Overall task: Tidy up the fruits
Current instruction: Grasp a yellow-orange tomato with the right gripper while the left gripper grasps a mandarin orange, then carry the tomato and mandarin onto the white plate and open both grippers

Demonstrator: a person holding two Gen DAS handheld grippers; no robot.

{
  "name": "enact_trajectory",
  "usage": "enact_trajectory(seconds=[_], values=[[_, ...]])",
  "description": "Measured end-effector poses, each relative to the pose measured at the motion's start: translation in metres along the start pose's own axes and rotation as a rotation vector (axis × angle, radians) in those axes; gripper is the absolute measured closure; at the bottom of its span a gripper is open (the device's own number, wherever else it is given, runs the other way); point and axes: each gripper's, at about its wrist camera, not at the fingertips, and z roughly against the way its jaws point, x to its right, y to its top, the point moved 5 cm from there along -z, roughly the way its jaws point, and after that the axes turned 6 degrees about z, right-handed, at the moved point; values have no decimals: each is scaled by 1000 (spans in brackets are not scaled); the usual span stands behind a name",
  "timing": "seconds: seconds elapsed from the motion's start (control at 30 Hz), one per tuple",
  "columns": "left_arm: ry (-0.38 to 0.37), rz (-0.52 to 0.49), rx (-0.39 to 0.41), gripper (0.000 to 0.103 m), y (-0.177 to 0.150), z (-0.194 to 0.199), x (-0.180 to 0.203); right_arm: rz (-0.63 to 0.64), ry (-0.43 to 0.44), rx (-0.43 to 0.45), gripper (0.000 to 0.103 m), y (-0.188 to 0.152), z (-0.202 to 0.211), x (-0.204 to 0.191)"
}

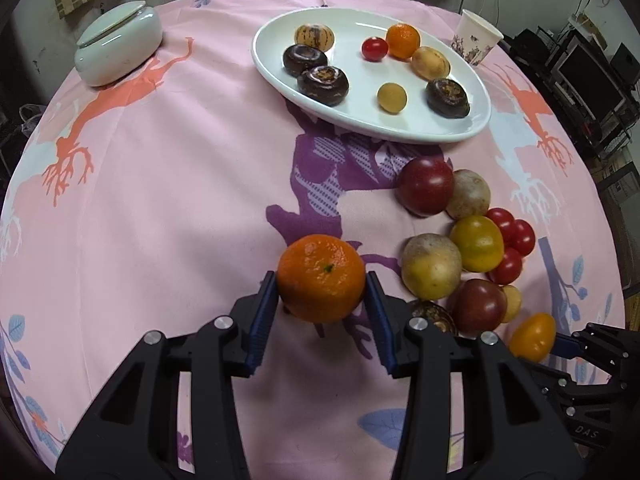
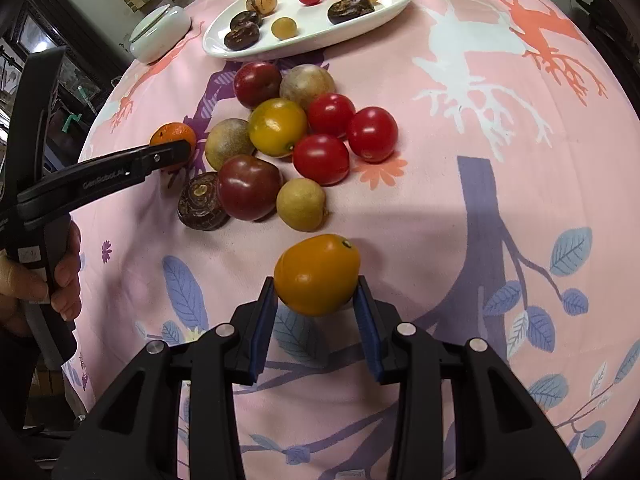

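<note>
My left gripper (image 1: 322,292) is shut on an orange tangerine (image 1: 322,278) and holds it just above the pink cloth; the tangerine also shows in the right wrist view (image 2: 170,136). My right gripper (image 2: 316,292) is shut on an orange-yellow tomato (image 2: 316,274), which also shows in the left wrist view (image 1: 532,338). A white oval plate (image 1: 472,120) at the back holds several fruits, among them a small tangerine (image 1: 403,41) and a cherry tomato (image 1: 375,49). A pile of loose fruits (image 2: 280,144) lies between the grippers and the plate.
A white lidded ceramic jar (image 1: 120,50) stands at the back left. A paper cup (image 1: 476,40) stands behind the plate on the right. The round table's edge curves close on all sides, with clutter beyond it.
</note>
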Motion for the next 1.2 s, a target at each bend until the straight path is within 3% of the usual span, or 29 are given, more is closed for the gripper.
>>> enact_trajectory(seconds=[0.23, 0.7, 1.0, 1.2], values=[[-23, 49, 6, 58, -6, 21, -11, 12, 2, 30, 64, 6, 9, -5], [-81, 37, 50, 58, -6, 55, 3, -9, 18, 105, 64, 24, 36, -2], [-91, 2, 83, 58, 13, 61, 17, -44, 28, 192, 64, 61, 57, 12], [-124, -27, 98, 58, 46, 51, 35, -36, 56, 242, 64, 104, 60, 12]])
